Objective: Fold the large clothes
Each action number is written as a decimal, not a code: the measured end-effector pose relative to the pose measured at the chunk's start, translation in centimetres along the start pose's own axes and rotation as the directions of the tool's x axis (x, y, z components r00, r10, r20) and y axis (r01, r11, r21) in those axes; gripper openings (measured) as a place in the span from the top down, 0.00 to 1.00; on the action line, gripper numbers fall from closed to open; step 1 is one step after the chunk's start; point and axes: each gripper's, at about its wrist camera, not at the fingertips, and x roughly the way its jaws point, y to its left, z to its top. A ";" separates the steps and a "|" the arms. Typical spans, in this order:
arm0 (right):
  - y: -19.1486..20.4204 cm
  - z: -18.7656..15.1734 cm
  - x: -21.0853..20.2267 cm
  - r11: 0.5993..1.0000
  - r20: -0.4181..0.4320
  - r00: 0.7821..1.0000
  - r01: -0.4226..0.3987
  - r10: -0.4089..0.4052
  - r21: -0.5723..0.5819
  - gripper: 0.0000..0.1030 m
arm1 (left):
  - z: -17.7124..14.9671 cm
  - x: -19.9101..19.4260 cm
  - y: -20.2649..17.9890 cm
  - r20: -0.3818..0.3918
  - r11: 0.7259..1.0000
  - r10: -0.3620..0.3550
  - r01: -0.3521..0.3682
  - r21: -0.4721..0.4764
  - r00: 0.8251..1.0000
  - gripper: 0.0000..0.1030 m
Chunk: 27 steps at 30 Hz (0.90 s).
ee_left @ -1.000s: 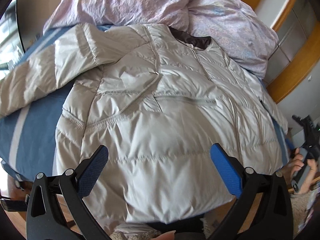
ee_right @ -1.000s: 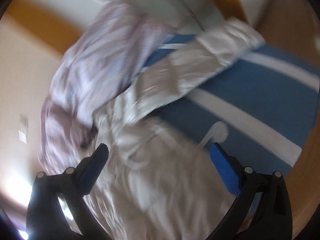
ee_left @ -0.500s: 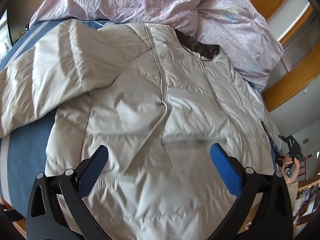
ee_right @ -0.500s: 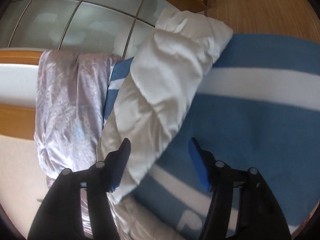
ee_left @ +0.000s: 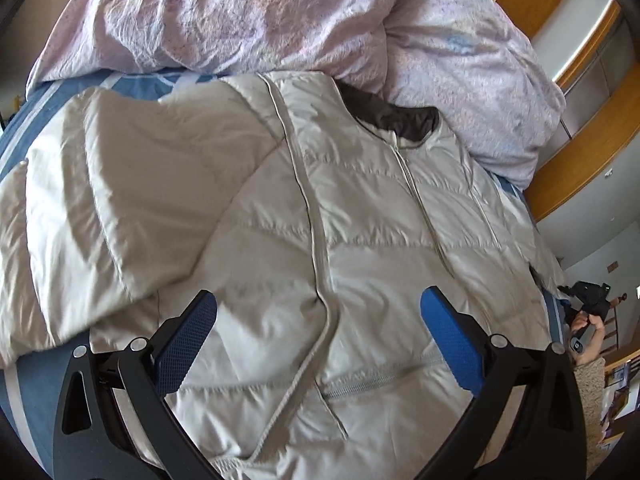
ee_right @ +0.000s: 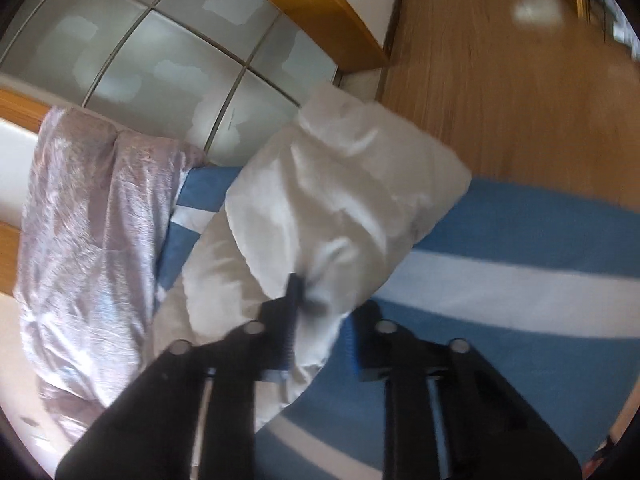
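Pale quilted jacket [ee_left: 360, 264] spread front-up on the striped bed [ee_left: 36, 384], collar at 12 o'clock against the pink duvet [ee_left: 280, 16]; its sleeve [ee_right: 332, 208] runs toward 1 o'clock in my right-wrist view. Over the last second my right gripper [ee_right: 320, 320] has just been closing, from fully spread to clenched, and sleeve fabric is now pinched between its pads near the lower sleeve edge. My left gripper [ee_left: 318, 320] has travelled up the jacket body toward the collar and hangs released, jaws wide, over the chest seam, holding nothing. I judge this to be the start of the first fold: the sleeve is secured and ready to be carried across the body. No brand, label or writing is legible on the jacket or bedding.
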 end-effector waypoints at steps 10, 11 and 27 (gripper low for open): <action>14.4 -4.9 -8.8 0.877 0.247 0.958 -0.010 0.147 -0.481 0.91 | 2.4 -0.7 0.6 0.051 0.992 -0.117 0.119 -0.046 0.992 0.01; 16.5 -6.9 -9.9 0.830 0.243 0.949 -0.033 0.201 -0.556 0.91 | 2.6 -0.8 0.6 0.060 0.991 -0.123 0.126 -0.051 0.991 0.01; 26.5 -31.2 -6.2 0.351 -0.310 0.930 -0.362 0.198 -0.863 0.92 | 2.9 0.4 1.9 0.047 0.958 -0.232 0.237 -0.159 0.972 0.01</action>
